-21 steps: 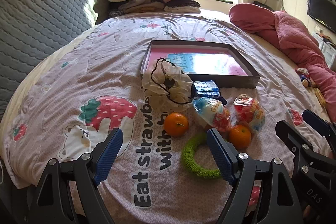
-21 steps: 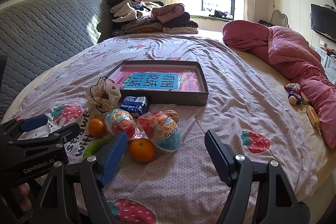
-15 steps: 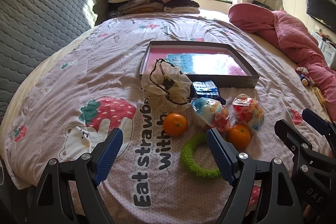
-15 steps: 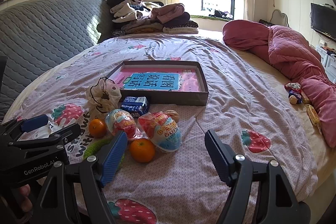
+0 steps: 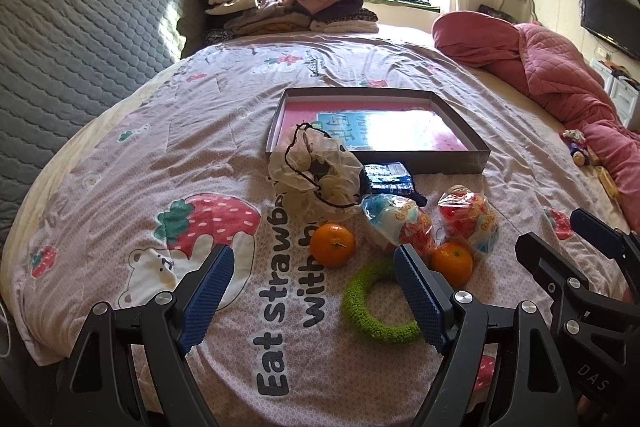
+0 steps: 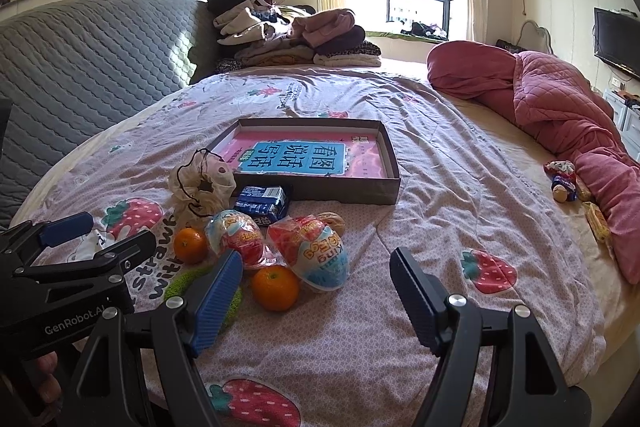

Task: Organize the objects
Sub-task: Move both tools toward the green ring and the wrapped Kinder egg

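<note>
Both claws hang above the near edge of the bed (image 5: 168,131), tilted down toward a loose cluster of things, and nothing has been picked up yet. The left claw (image 5: 314,293) stands wide with nothing between its pads; the right claw (image 6: 316,297) is just as wide and also empty.

The things to sort lie in the middle of the bed, just short of the shallow box (image 6: 394,163) that sits farther toward the headboard side. Nearest are a green ring (image 5: 376,311) and two oranges, one left (image 5: 333,245) and one right (image 5: 451,263). Behind them sit two wrapped toy eggs (image 6: 308,253), a blue packet (image 6: 262,203) against the box's near wall, and a mesh pouch (image 5: 316,171) leaning at the box's near left corner.

The likely first step is choosing one item and carrying it into the box. A good plan is to begin with the closest, firmest thing. The right orange sits almost under the right claw, so come down over it with the pads on either side of its widest part and close gently, since it may roll on the soft quilt. The left claw can take the other orange or the ring, gripping the ring across its band. Keep the two claws apart, as they already crowd each other here. The crinkly egg wrappers may slip, so grip the body, not the film.
</note>
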Demonstrator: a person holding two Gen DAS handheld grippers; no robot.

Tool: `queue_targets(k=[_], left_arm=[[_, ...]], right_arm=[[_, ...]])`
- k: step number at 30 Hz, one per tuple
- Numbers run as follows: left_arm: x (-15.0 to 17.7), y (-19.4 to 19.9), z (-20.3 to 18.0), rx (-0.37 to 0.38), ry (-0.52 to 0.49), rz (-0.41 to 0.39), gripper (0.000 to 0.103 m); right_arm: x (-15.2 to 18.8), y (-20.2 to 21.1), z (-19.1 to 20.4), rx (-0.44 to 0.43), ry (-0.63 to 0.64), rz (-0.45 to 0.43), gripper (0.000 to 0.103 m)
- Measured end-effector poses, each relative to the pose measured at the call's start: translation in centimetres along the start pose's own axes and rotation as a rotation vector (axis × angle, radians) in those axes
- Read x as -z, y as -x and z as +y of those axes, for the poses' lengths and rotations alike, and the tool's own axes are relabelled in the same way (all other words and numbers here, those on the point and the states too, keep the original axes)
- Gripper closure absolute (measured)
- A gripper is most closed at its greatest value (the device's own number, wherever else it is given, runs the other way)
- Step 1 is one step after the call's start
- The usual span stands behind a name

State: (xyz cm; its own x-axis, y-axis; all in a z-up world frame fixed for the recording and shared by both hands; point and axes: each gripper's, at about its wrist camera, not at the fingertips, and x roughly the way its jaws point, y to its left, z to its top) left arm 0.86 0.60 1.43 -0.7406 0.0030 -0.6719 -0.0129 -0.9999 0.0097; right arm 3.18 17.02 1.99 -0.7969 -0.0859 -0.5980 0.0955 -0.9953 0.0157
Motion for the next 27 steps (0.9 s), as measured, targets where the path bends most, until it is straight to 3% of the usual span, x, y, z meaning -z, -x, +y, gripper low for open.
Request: queue_targets(k=[19,27], left_arm=[[-0.06,0.44,-0.03,0.003,0.001,-0.012,0.02],[0.41,-0.12,0.13,0.024,0.003,0.022,0.02]], right_arm=[[-0.16,0.71,0.29,-0.005,0.013,-0.025,0.027],[-0.09,0.79,-0.02,0.001,0.013,-0.029,0.027]])
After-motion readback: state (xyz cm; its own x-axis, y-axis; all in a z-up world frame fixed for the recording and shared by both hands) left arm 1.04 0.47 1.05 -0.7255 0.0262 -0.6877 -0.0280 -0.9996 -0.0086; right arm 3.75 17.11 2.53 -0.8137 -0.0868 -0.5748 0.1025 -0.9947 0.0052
